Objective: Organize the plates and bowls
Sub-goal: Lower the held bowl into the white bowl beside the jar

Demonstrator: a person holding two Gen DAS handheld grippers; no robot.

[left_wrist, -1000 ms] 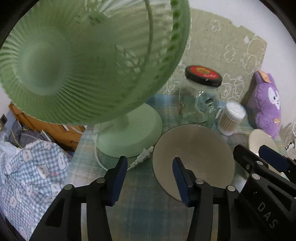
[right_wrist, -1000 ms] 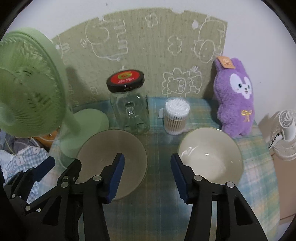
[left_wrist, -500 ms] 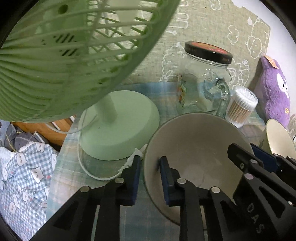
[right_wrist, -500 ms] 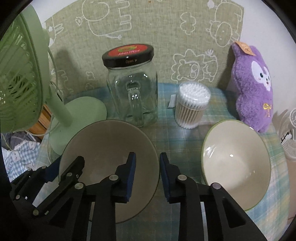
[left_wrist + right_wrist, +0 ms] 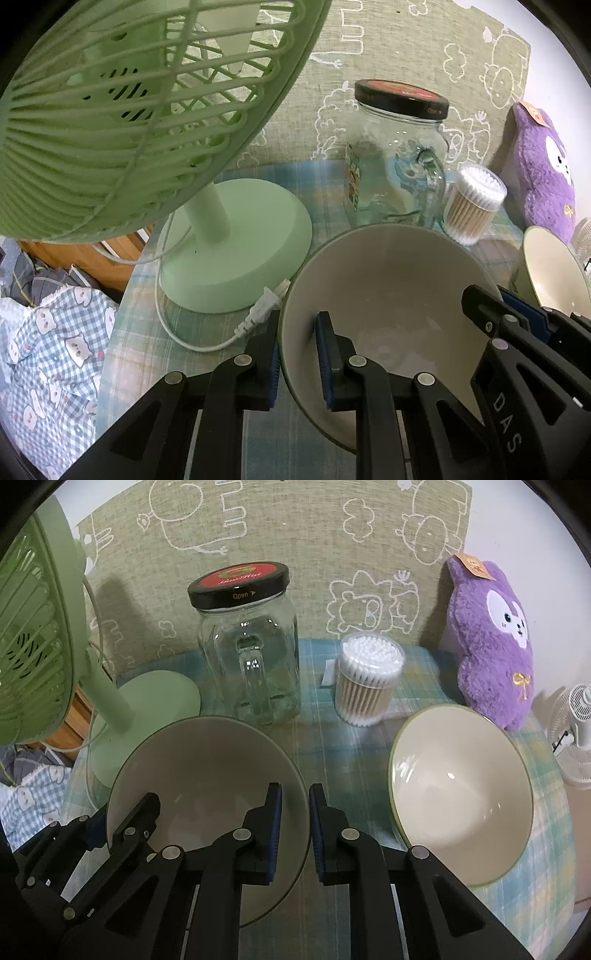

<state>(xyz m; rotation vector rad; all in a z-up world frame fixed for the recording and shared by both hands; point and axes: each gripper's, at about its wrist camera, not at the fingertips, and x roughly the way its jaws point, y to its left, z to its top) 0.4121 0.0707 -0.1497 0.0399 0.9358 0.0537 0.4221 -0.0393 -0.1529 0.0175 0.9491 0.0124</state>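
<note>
Between the left gripper fingers sits the near-left rim of the grey-lined bowl, jaws narrowed onto its wall. Right gripper straddles the opposite rim, one finger inside, one outside, jaws likewise narrow; firm contact cannot be confirmed on either side. Beyond the right finger, well apart, stands the green-rimmed bowl, upright on the checked tablecloth. Ahead of the fingers: glass jar, cotton swab tub, fan. Assessment: stacking not yet done; both bowls stand separate, no plates visible.

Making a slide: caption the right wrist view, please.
Both grippers pinch the grey ceramic bowl's opposite rims beside a cream green-rimmed bowl.
</note>
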